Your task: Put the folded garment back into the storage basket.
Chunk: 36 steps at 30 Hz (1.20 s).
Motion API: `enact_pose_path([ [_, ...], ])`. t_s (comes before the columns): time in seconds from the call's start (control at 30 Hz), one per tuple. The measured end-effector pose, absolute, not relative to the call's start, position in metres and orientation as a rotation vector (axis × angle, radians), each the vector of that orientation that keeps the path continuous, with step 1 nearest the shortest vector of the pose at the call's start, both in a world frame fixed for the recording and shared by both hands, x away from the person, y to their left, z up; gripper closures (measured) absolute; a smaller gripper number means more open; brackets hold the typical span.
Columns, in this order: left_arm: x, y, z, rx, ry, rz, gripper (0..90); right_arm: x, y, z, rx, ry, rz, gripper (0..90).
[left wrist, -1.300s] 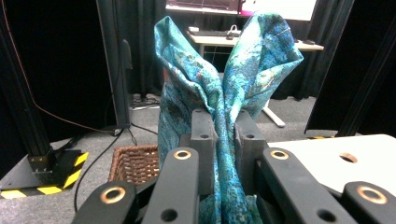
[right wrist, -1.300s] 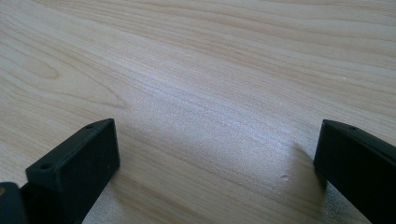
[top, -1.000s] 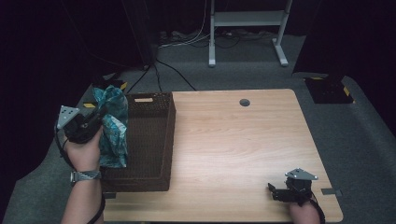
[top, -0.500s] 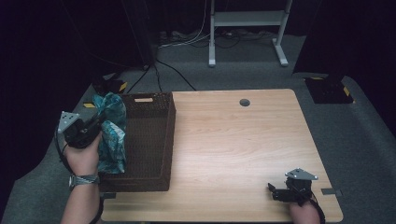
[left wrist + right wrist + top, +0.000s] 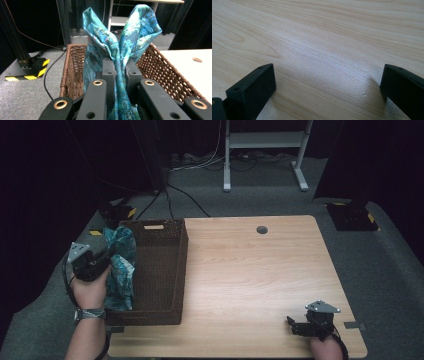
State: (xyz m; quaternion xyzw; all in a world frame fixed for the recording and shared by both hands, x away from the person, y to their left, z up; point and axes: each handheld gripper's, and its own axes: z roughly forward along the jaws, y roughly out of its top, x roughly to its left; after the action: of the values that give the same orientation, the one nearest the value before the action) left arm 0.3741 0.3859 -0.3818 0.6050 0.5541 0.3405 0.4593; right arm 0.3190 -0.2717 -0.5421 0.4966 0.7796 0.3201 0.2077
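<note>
A teal patterned cloth [image 5: 121, 265] hangs over the left side of a dark brown wicker basket [image 5: 165, 270] at the table's left. My left gripper [image 5: 102, 257] is shut on the cloth and holds it above the basket's left wall. In the left gripper view the cloth [image 5: 120, 50] is pinched between the jaws of the left gripper [image 5: 120, 72] and rises in two folds, with the basket [image 5: 162, 67] behind it. My right gripper [image 5: 295, 326] rests near the table's front right corner. In the right gripper view the right gripper [image 5: 327, 82] is open, jaws wide apart over bare wood.
The light wooden table [image 5: 260, 270] has a small round hole [image 5: 261, 229] near its far edge. Beyond it a white metal frame [image 5: 262, 150] and cables lie on grey carpet. Black boxes with yellow stripes [image 5: 350, 215] sit at the right and left.
My left gripper has sunk a little with the cloth, which now hangs lower against the basket's left side. The right gripper has not moved.
</note>
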Motion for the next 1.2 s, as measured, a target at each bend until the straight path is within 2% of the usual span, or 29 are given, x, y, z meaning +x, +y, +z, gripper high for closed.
enact_pose_path([
  [0.63, 0.413, 0.394, -0.391, 1.620, 1.444, 0.814, 81.6, 0.319, -0.272, -0.542, 1.384, 2.170, 0.891, 0.1],
  [0.77, 0.426, 0.395, -0.398, 1.653, 1.465, 0.770, 81.6, 0.319, -0.272, -0.542, 1.383, 2.170, 0.891, 0.1],
  [1.2, 0.444, 0.396, -0.404, 1.665, 1.537, 0.723, 81.4, 0.319, -0.272, -0.542, 1.383, 2.171, 0.891, 0.1],
])
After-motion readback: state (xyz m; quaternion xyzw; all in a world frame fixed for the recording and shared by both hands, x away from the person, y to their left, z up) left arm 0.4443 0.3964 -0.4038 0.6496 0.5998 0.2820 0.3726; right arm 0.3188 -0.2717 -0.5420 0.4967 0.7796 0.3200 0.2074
